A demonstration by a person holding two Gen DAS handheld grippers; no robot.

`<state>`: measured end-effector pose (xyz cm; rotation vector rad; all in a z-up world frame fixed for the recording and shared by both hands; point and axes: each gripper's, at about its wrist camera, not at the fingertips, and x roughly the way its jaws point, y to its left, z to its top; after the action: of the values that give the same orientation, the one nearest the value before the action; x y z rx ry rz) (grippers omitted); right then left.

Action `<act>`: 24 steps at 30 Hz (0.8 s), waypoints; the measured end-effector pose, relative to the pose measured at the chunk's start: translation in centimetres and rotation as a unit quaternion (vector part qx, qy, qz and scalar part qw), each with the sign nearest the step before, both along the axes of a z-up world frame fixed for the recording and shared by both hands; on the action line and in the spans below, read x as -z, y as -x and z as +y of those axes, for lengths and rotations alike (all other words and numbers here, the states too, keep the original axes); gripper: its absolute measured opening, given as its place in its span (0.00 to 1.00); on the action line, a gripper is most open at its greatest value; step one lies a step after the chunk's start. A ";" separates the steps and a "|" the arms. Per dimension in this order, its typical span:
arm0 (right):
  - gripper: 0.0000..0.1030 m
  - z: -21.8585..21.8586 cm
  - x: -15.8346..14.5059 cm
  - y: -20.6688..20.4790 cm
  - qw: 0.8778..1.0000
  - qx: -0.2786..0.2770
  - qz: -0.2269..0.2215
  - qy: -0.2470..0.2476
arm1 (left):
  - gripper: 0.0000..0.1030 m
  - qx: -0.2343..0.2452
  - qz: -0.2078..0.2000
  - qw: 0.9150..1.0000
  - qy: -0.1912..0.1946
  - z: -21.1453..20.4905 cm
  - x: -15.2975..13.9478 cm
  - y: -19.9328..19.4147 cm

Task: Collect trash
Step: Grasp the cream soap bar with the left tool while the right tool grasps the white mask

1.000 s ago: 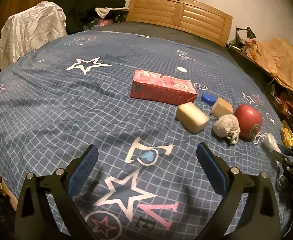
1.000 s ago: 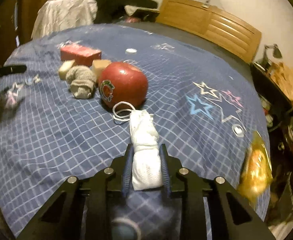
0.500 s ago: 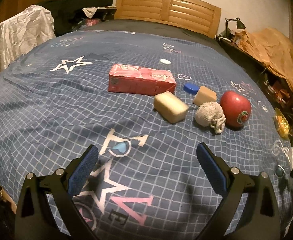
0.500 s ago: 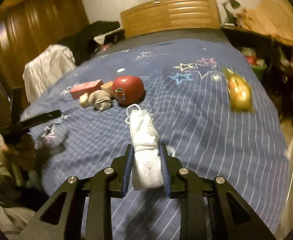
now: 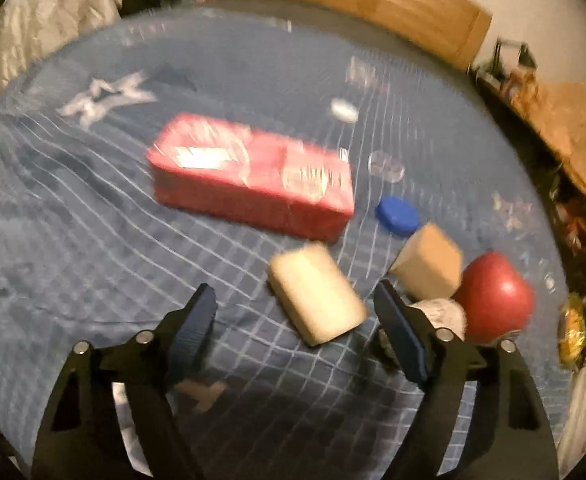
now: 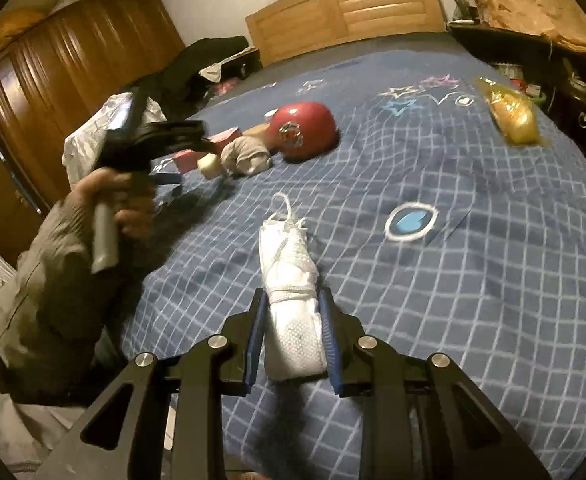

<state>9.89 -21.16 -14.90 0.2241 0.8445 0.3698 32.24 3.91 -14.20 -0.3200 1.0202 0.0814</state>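
My right gripper [image 6: 292, 334] is shut on a folded white face mask [image 6: 291, 292] and holds it over the blue checked bedspread [image 6: 473, 280]. My left gripper [image 5: 293, 326] is open, low over the bed, with a cream sponge block [image 5: 317, 298] just ahead between its fingers. Beyond lie a red carton [image 5: 253, 172], a blue cap [image 5: 397, 215], a tan block [image 5: 427, 262], a red apple [image 5: 493, 296] and a crumpled grey wad [image 5: 443, 316]. The left gripper also shows in the right wrist view [image 6: 173, 178], near the carton [image 6: 213, 146], apple [image 6: 303, 128] and wad [image 6: 247, 154].
A yellow wrapper [image 6: 513, 114] lies at the bed's right side. A white cap [image 5: 344, 110] sits beyond the carton. A wooden headboard [image 6: 345, 4], a wardrobe [image 6: 53, 80], piled clothes [image 6: 197, 68] and a cluttered side table [image 6: 533, 40] surround the bed.
My left gripper has moved forward and down toward the sponge block and carton; its view is blurred. My right gripper has pulled back from the apple, still holding the mask.
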 end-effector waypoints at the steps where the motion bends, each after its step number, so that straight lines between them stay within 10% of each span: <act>1: 0.27 0.0 0.0 0.1 1.000 0.000 0.001 -0.002 | 0.70 -0.001 0.016 1.000 0.004 0.1 0.9 -0.6; 6: 0.27 -0.3 -0.2 0.4 1.000 0.001 0.000 -0.009 | 0.38 0.023 -0.004 0.999 0.031 0.3 0.2 -0.1; 14: 0.27 -1.3 -1.6 1.5 0.999 0.022 -0.029 -0.004 | 0.36 0.163 -0.040 0.985 0.026 0.8 -3.8 6.7; 20: 0.28 -1.4 -1.2 1.3 0.999 0.043 -0.027 0.019 | 0.39 0.339 -0.039 0.938 -0.058 -2.0 -3.3 14.4; 24: 0.30 -0.8 0.2 0.8 0.998 0.052 -0.015 0.030 | 0.50 0.331 -0.027 0.940 -0.078 -1.5 -0.7 14.6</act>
<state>9.09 -21.95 -15.14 0.2054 0.8107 0.2499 17.68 2.40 -13.51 0.1759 1.0146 -0.4517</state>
